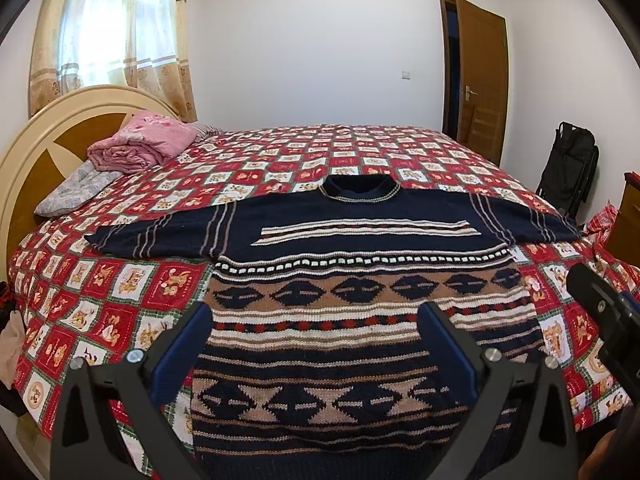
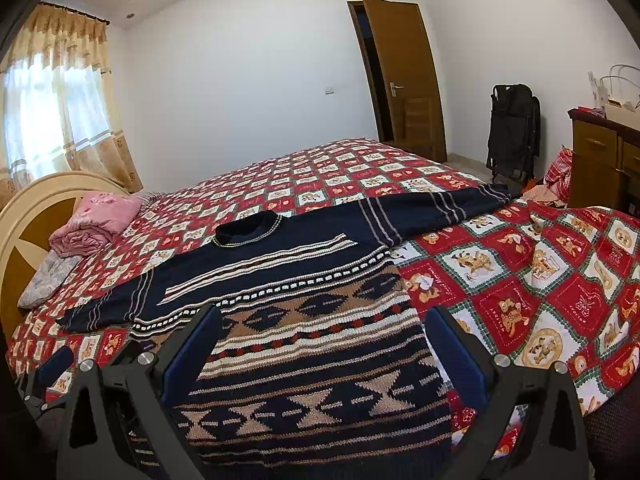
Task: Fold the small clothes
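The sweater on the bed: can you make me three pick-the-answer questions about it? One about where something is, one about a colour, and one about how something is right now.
1. Where does the sweater lie?
A. on the floor
B. spread on the bed
C. hung on the door

2. What colour is the folded blanket near the headboard?
A. pink
B. green
C. black

3. How do the jaws of the left gripper and right gripper stand?
A. both shut on a sleeve
B. one open, one shut
C. both open, holding nothing

Answers:
1 B: the sweater is flat on the checked cover, sleeves out to both sides.
2 A: the bundle by the headboard is pink.
3 C: in each wrist view the jaws stand wide apart over the sweater's lower part, nothing between them.
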